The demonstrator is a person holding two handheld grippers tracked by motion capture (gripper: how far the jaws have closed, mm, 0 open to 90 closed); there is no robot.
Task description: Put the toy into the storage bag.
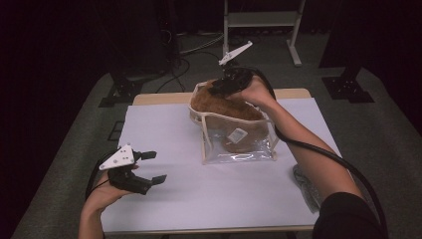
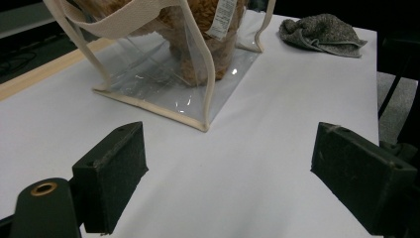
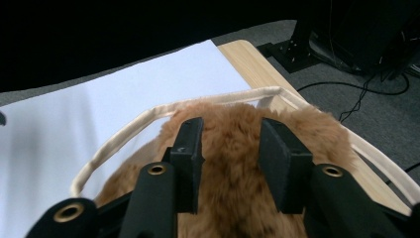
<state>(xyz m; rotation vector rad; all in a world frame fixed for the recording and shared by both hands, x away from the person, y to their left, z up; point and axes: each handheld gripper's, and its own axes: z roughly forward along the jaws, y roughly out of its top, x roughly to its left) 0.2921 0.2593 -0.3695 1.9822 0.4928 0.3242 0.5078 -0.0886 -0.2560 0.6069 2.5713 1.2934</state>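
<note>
Resting low on the bench point(image 1: 164, 209), the left gripper point(image 1: 152, 167) has its jaws wide apart, empty. Farther back, the right gripper point(image 3: 229, 148) presses its jaws into the brown plush toy point(image 3: 233, 163) inside the clear bag point(image 1: 234, 149).

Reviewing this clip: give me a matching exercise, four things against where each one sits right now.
1 plush toy
2 grey cloth
3 left gripper
4 right gripper

a near the table's right edge
b open above bare table top
c inside the clear bag
d over the bag's mouth, jaws on either side of brown fur

Pairs: 1-c, 2-a, 3-b, 4-d
</note>
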